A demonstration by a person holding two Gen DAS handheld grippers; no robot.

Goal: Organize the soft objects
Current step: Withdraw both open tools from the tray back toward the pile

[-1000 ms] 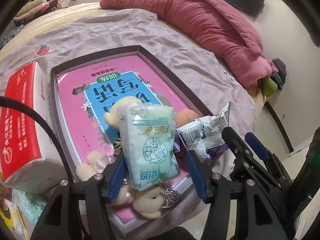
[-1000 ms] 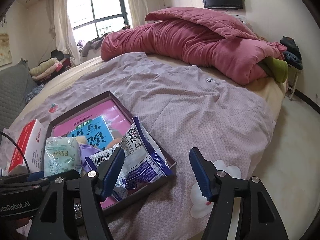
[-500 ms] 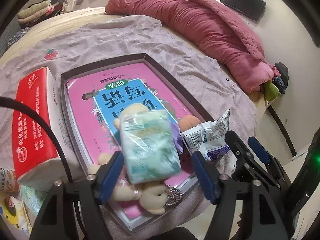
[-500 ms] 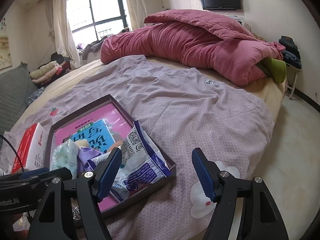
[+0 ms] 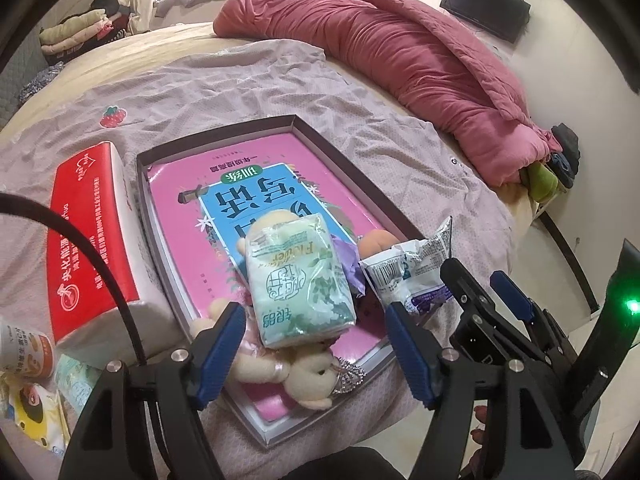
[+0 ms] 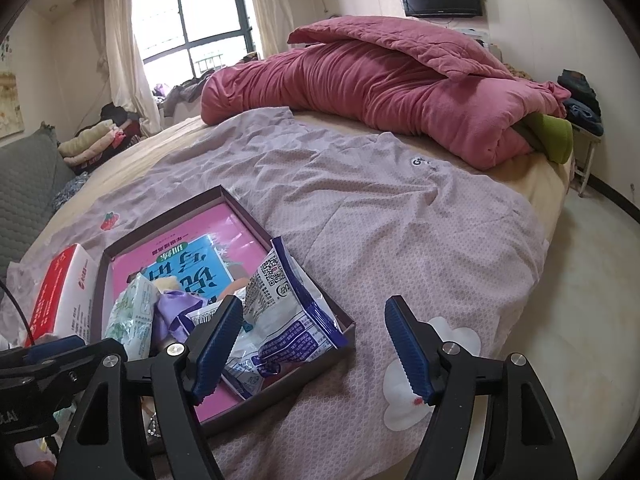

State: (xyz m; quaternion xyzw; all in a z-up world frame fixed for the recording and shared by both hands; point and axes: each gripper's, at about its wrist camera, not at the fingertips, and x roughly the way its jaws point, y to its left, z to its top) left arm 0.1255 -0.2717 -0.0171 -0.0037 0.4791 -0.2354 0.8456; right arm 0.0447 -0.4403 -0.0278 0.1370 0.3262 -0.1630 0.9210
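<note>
A dark shallow box (image 5: 224, 136) with a pink book inside lies on the bed. A pale green tissue pack (image 5: 298, 280) rests in it on top of a beige plush toy (image 5: 280, 364). A white and blue snack bag (image 5: 404, 276) leans at the box's right edge; it also shows in the right wrist view (image 6: 280, 320). My left gripper (image 5: 314, 348) is open and empty, just in front of the tissue pack. My right gripper (image 6: 316, 344) is open and empty, over the box's near corner (image 6: 344, 328).
A red and white tissue box (image 5: 92, 232) stands left of the dark box. Small packs and a cup (image 5: 24, 348) lie at the near left. A rolled pink quilt (image 5: 400, 52) fills the far side of the bed. The bed edge and floor (image 6: 580, 280) are to the right.
The left gripper let go of the tissue pack, which now lies on the plush toy in the box, and pulled back. The right gripper drew back slightly.
</note>
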